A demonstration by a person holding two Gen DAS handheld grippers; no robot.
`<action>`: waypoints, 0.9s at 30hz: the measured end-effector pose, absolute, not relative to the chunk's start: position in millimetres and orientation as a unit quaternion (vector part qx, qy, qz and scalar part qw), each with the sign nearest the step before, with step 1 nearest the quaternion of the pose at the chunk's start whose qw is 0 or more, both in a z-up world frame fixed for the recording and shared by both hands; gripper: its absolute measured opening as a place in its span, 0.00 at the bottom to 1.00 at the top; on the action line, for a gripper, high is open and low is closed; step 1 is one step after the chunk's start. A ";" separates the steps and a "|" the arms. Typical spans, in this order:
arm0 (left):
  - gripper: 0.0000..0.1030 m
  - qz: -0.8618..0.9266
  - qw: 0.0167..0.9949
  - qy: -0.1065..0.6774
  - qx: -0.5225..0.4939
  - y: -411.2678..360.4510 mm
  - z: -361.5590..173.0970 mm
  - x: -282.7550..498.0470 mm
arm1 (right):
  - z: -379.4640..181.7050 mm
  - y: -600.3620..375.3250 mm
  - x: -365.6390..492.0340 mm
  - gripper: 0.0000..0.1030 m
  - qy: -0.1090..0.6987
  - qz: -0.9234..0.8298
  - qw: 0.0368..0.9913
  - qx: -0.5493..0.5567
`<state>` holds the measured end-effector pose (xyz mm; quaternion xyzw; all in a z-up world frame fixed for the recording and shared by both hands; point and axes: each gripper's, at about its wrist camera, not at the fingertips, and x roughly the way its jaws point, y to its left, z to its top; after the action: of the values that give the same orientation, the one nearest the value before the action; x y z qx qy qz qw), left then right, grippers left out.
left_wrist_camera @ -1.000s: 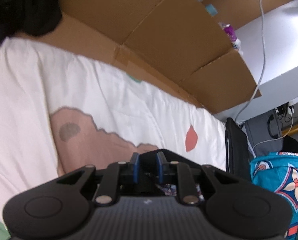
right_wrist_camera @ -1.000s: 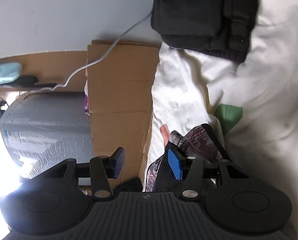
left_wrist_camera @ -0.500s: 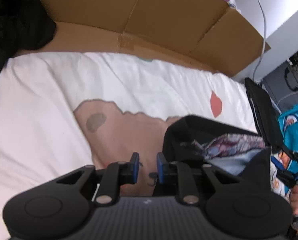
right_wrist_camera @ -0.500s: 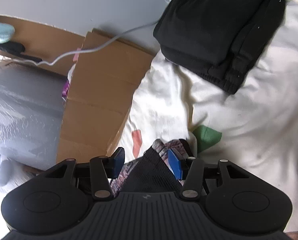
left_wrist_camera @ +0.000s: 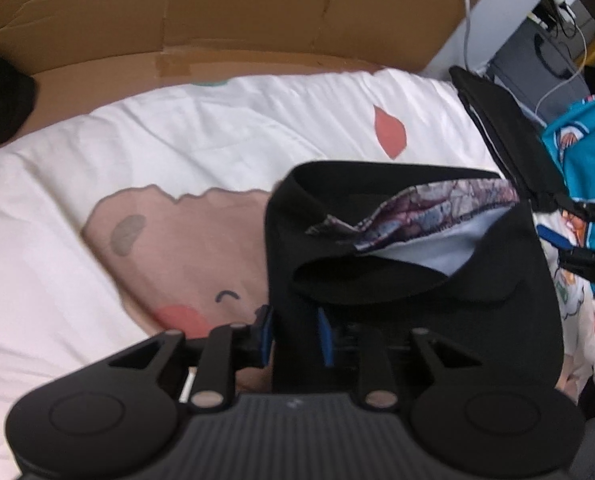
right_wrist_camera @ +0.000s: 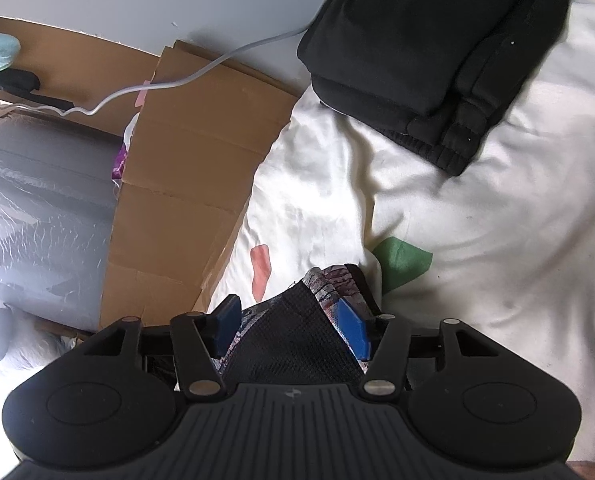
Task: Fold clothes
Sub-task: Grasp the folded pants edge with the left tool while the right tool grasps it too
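Through the left wrist view, you are holding the left hand-held gripper [left_wrist_camera: 293,336] over the bed [left_wrist_camera: 57,240], and its jaws are opening around a strip of the black garment [left_wrist_camera: 417,280]; the cloth is sitting between the blue pads, though whether they are pressing on it at this instant is hard to tell. The garment is hanging spread above the printed duvet, its patterned lining [left_wrist_camera: 425,208] showing at the open top, and its far edge is reaching toward the other hand-held gripper at the right border. Cardboard [left_wrist_camera: 217,20] is lining the far side of the bed. Through the right wrist view, you are pointing the right hand-held gripper [right_wrist_camera: 289,328] at the same garment [right_wrist_camera: 293,336]; its jaws are opening too, the bunched dark mesh and patterned edge are lying between the pads, and the left pad is looking clear of the cloth. A folded black garment [right_wrist_camera: 429,44] is lying well apart at the head of the bed [right_wrist_camera: 497,220]. You seem to be in the laying-out step, letting the piece go onto the duvet. The next move is calling for you to release fully, then re-grip two corners so the fabric is lying flat before the first fold.
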<state>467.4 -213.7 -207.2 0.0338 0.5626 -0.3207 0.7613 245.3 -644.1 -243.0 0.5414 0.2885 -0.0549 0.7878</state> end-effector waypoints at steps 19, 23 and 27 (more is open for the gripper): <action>0.04 -0.327 0.800 0.501 0.049 -245.2 -197.7 472.0 | -245.3 -635.0 254.4 0.12 0.305 -0.051 0.802 0.511; 0.02 -0.309 0.809 0.499 0.039 -243.7 -199.0 477.0 | -242.5 -641.6 248.4 0.08 0.290 -0.069 0.805 0.512; 0.01 -0.280 0.815 0.507 0.011 -237.4 -204.6 484.8 | -243.9 -646.1 246.6 0.11 0.293 -0.082 0.800 0.517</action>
<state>484.8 -237.4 -204.6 0.0111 0.5072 -0.2797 0.8151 246.6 -646.1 -243.9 0.5172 0.2929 -0.0823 0.8000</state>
